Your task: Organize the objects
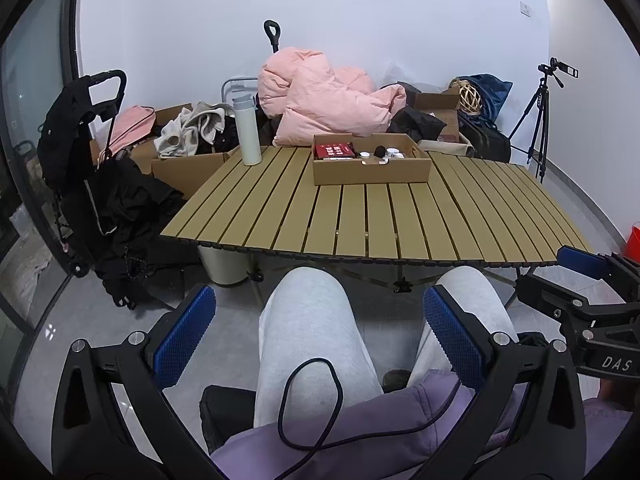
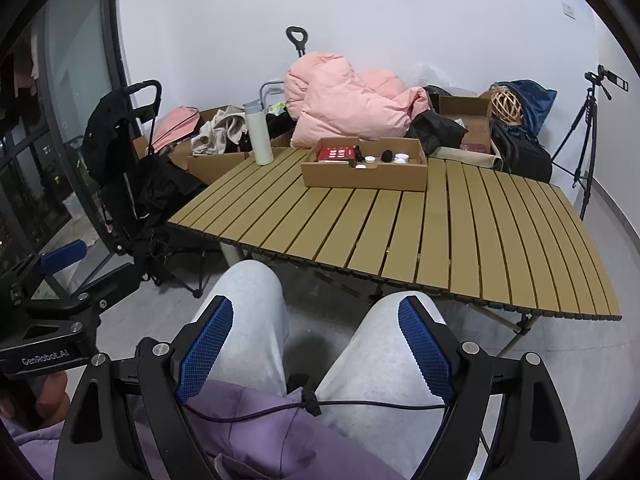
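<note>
Left wrist view: both tongs (image 1: 320, 336) spread, empty over the lap; best reaching twelve o'clock toward the cardboard tray (image 1: 372, 168) on the desk (image 1: 360, 220), approaching squarely.

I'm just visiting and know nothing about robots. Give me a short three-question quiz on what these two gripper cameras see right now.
1. True or false: the tall white insulated bottle stands inside the shallow brown cardboard box.
2. Which lies in that box? A) flat red packet B) pink puffy quilt C) black camera tripod
3. Fill in: both the left gripper and the right gripper hover over the person's ____, jaws open.

Key: 1 false, it stands on the slatted tan folding table; 2 A; 3 knees.
</note>
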